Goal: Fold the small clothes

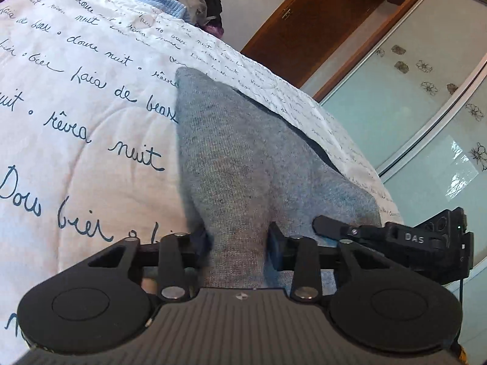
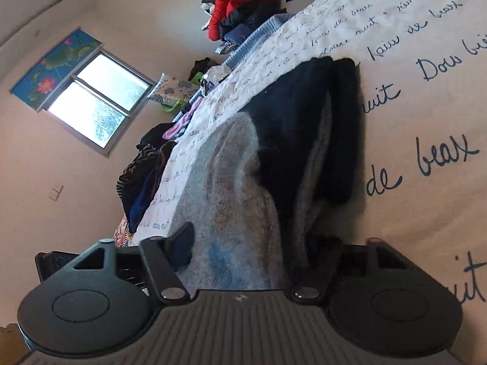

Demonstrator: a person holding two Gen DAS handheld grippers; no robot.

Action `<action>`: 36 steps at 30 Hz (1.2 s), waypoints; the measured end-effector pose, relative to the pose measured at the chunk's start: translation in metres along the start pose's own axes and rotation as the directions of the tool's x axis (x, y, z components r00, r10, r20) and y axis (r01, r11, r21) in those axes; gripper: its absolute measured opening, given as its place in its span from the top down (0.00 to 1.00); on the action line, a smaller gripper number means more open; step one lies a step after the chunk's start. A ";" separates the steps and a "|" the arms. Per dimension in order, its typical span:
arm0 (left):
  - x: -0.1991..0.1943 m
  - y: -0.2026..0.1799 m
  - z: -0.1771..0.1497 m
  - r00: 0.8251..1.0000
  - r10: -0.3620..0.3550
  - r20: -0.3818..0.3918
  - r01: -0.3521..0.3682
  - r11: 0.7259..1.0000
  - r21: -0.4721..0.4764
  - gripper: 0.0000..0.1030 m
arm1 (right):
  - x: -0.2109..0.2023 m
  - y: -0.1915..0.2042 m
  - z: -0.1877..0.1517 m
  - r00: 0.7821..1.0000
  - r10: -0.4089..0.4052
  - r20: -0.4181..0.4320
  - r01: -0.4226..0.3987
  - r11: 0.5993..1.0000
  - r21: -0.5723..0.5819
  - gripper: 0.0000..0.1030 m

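Observation:
A grey knitted garment (image 1: 231, 152) lies stretched along the white quilt with blue handwriting (image 1: 91, 115). Its near end bunches up between the fingers of my left gripper (image 1: 239, 238), which is shut on it. A black finger of the other gripper (image 1: 327, 224) rests on the same cloth just to the right. In the right wrist view the garment (image 2: 231, 188) is grey with a dark navy part (image 2: 292, 115) further out. My right gripper (image 2: 252, 246) is shut on its near edge, and the cloth fills the gap between both fingers.
A pile of mixed clothes (image 2: 243, 6) lies at the far end of the quilt (image 2: 411, 106), with more clothes (image 2: 146, 176) along its edge. Glass wardrobe doors (image 1: 411, 106) stand beyond the bed. A window (image 2: 97, 106) is in the wall.

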State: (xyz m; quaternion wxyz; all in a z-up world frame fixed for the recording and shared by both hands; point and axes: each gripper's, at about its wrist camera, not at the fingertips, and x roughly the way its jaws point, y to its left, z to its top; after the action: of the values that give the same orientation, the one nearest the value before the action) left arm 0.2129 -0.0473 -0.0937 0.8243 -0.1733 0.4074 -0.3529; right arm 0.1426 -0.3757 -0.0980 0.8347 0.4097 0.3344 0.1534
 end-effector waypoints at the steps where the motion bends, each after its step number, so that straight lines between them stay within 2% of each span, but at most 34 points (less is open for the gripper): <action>1: -0.003 0.002 0.001 1.000 -0.012 0.001 0.012 1.000 -0.010 0.75 | 0.000 -0.004 -0.001 1.000 0.008 0.003 -0.008 1.000 0.030 0.75; 5: -0.016 -0.009 0.003 1.000 0.018 0.017 -0.019 0.999 0.050 0.82 | -0.007 -0.001 -0.007 0.999 0.019 0.035 -0.021 0.998 0.063 0.81; 10: -0.038 -0.019 0.001 0.999 0.035 0.026 -0.038 0.994 0.106 0.83 | -0.020 0.012 -0.019 0.998 0.059 0.035 -0.061 0.997 0.054 0.82; 12: -0.034 -0.019 -0.004 0.996 0.090 0.011 -0.091 0.986 0.143 0.79 | -0.017 0.015 -0.024 1.000 0.000 0.001 0.000 1.000 0.010 0.82; 13: -0.032 -0.021 -0.007 0.991 0.135 0.012 -0.135 0.976 0.172 0.74 | -0.012 0.016 -0.026 0.999 -0.051 -0.009 0.051 0.999 -0.010 0.76; 14: -0.031 -0.026 -0.010 0.986 0.166 0.018 -0.167 0.966 0.200 0.70 | -0.011 0.015 -0.027 0.997 -0.080 -0.007 0.080 0.997 -0.015 0.75; 15: -0.035 -0.032 -0.014 0.980 0.195 0.044 -0.200 0.953 0.229 0.67 | -0.012 0.016 -0.029 0.997 -0.081 -0.003 0.081 0.997 -0.012 0.74; 16: -0.040 -0.038 -0.017 0.973 0.218 0.076 -0.230 0.939 0.255 0.58 | -0.017 0.021 -0.031 0.995 -0.101 0.002 0.101 0.995 -0.020 0.71; 17: -0.046 -0.045 -0.020 0.965 0.239 0.105 -0.259 0.924 0.280 0.44 | -0.022 0.027 -0.033 0.991 -0.131 0.013 0.132 0.990 -0.048 0.68; 18: -0.052 -0.051 -0.024 0.956 0.260 0.134 -0.288 0.911 0.293 0.36 | -0.028 0.035 -0.037 0.985 -0.167 0.032 0.169 0.982 -0.085 0.62; 19: -0.057 -0.056 -0.028 0.948 0.275 0.162 -0.312 0.901 0.300 0.24 | -0.035 0.042 -0.042 0.976 -0.210 0.056 0.215 0.969 -0.123 0.54; 22: -0.065 -0.071 -0.040 0.922 0.340 0.185 -0.384 0.865 0.324 0.22 | -0.054 0.061 -0.058 0.946 -0.299 0.122 0.318 0.928 -0.194 0.38; 25: -0.068 -0.080 -0.054 0.892 0.412 0.187 -0.452 0.833 0.319 0.21 | -0.067 0.075 -0.081 0.920 -0.357 0.159 0.386 0.896 -0.220 0.31; 28: -0.073 -0.086 -0.066 0.865 0.464 0.192 -0.502 0.810 0.303 0.20 | -0.075 0.084 -0.101 0.897 -0.404 0.179 0.438 0.868 -0.234 0.28; 32: -0.082 -0.090 -0.084 0.828 0.514 0.222 -0.560 0.778 0.286 0.20 | -0.080 0.098 -0.126 0.883 -0.431 0.184 0.466 0.851 -0.242 0.21; 34: -0.088 -0.090 -0.089 0.829 0.517 0.214 -0.559 0.778 0.287 0.20 | -0.082 0.104 -0.137 0.884 -0.428 0.187 0.464 0.848 -0.257 0.21; 36: -0.094 -0.086 -0.093 0.841 0.505 0.195 -0.541 0.801 0.258 0.20 | -0.084 0.110 -0.144 0.885 -0.428 0.183 0.464 0.846 -0.264 0.17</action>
State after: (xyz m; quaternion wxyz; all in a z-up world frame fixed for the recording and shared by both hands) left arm 0.0624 -0.0385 -0.0492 0.9284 0.0539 0.3315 -0.1591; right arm -0.0155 -0.2687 -0.0392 0.9179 0.1972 0.3438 -0.0201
